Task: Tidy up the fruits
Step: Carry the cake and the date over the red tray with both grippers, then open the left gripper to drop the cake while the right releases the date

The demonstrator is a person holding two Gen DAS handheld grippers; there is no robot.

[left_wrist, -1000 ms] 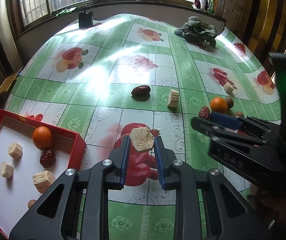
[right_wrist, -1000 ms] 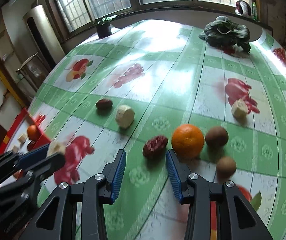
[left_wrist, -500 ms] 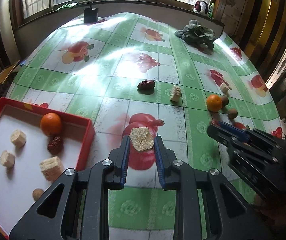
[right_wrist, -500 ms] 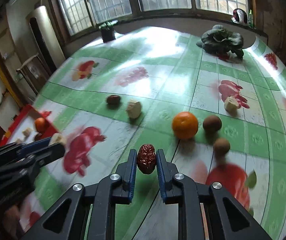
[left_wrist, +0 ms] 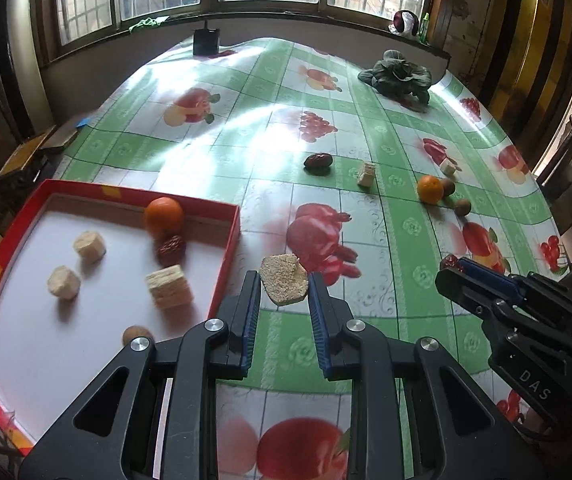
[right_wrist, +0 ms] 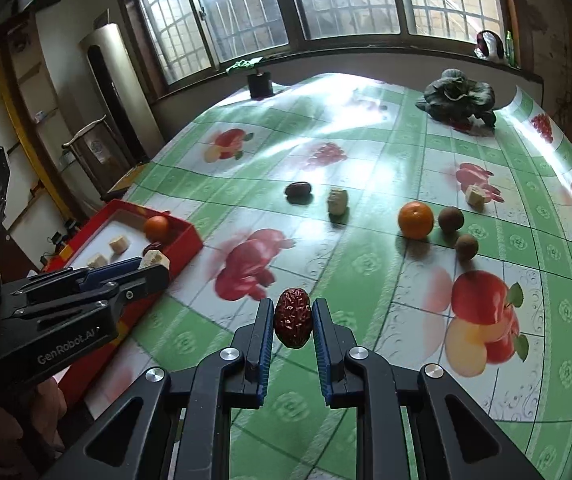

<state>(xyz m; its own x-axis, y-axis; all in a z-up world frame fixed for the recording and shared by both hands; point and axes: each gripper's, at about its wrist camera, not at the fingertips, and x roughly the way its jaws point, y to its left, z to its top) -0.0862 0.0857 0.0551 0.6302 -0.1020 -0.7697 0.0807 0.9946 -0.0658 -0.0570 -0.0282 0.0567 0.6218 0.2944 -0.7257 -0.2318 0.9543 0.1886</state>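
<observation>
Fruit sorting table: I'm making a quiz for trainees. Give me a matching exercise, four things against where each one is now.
Things:
1. red date
2. tan slice
3. leafy vegetable
4. small brown nut

Places:
A. far end of the table
B. in the red tray
C. in the left hand-held gripper
D. in the right hand-held gripper

Pairs: 1-D, 2-C, 3-A, 4-B

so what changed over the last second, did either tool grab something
The right tool closed on the red date that lay beside the orange and lifted it off the tablecloth. Both tools moved toward the red tray. The left tool kept its grip on the tan fruit slice; everything else stayed put.
</observation>
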